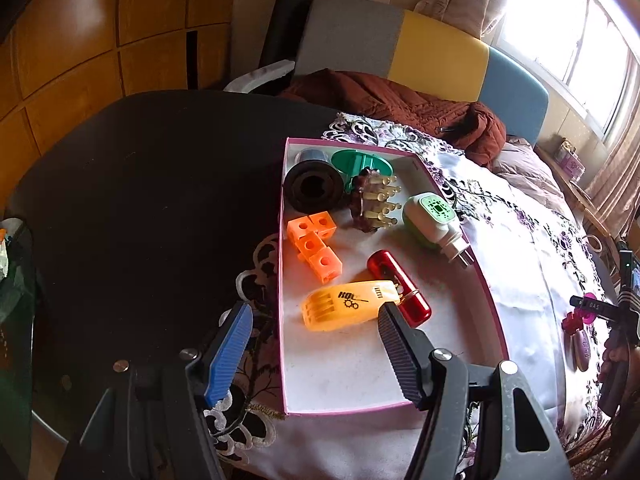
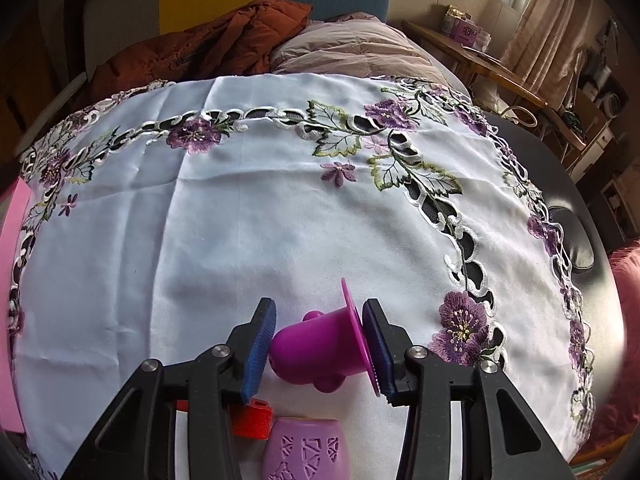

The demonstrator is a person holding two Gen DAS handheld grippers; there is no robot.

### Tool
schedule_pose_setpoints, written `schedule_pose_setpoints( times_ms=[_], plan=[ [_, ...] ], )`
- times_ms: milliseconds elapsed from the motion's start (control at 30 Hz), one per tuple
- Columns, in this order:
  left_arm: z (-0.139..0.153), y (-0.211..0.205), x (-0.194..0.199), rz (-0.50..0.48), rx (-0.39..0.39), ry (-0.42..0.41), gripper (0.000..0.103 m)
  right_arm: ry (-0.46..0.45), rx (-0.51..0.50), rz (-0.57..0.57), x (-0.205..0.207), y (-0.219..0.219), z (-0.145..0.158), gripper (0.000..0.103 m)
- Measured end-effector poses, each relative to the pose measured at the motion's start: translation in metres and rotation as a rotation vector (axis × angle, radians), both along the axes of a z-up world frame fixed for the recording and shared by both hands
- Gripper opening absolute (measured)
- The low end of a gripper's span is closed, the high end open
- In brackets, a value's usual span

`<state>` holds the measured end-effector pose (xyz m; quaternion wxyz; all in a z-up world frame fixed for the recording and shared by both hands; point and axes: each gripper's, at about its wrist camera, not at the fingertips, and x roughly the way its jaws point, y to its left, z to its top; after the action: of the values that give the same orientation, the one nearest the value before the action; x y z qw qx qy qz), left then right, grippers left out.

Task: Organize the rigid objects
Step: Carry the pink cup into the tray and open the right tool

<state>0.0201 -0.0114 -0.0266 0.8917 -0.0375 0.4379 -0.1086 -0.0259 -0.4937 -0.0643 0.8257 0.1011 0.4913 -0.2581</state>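
A pink-edged white box [image 1: 360, 380] lies on the table and holds a yellow whistle-like piece [image 1: 344, 308], a red cylinder [image 1: 400, 288], orange cubes [image 1: 316, 248], a brown peg brush [image 1: 374, 200], a black ring [image 1: 314, 190], a green disc [image 1: 360, 162] and a white-green plug device [image 1: 434, 220]. My left gripper [image 1: 312, 328] is open above the box's near end, over the yellow piece. My right gripper [image 2: 320, 340] is shut on a magenta flanged cup [image 2: 320, 344], held on its side just above the white cloth. A lilac patterned piece [image 2: 304, 452] and a red piece [image 2: 254, 420] lie below it.
The embroidered white cloth [image 2: 240, 220] covers the right part of the dark round table [image 1: 140, 200]. A brown jacket [image 1: 400, 104] lies on the sofa behind. The box's pink side [image 2: 12, 300] shows at the left edge of the right wrist view.
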Motion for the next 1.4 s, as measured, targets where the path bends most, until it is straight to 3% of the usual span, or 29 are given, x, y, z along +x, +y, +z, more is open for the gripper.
schedule_pose_setpoints(
  times_ms=[233, 400, 600, 833, 1000, 1133, 1267, 1400],
  plan=[
    [0.004, 0.003, -0.001, 0.003, -0.007, -0.012, 0.066, -0.122, 0.037, 0.033, -0.003, 0.009, 0.021, 0.045],
    [0.004, 0.007, 0.001, 0.013, -0.021, -0.01, 0.066, -0.193, 0.063, 0.103, -0.001, 0.038, 0.04, 0.045],
    [0.001, 0.014, 0.001, 0.023, -0.038, -0.006, 0.066, -0.262, 0.11, 0.286, 0.015, 0.107, 0.068, 0.045],
    [-0.001, 0.027, 0.001, 0.044, -0.053, -0.006, 0.066, -0.296, 0.188, 0.546, 0.052, 0.216, 0.085, 0.045],
    [-0.005, 0.038, 0.003, 0.064, -0.064, 0.004, 0.066, -0.267, 0.242, 0.681, 0.083, 0.289, 0.075, 0.045],
    [-0.008, 0.045, 0.004, 0.08, -0.07, 0.014, 0.066, -0.204, 0.244, 0.718, 0.11, 0.325, 0.046, 0.042],
    [-0.011, 0.05, 0.004, 0.09, -0.074, 0.019, 0.066, -0.122, 0.206, 0.69, 0.128, 0.332, 0.013, 0.04],
    [-0.014, 0.053, 0.006, 0.1, -0.079, 0.028, 0.066, -0.115, 0.208, 0.69, 0.125, 0.329, 0.007, 0.04]
  ],
)
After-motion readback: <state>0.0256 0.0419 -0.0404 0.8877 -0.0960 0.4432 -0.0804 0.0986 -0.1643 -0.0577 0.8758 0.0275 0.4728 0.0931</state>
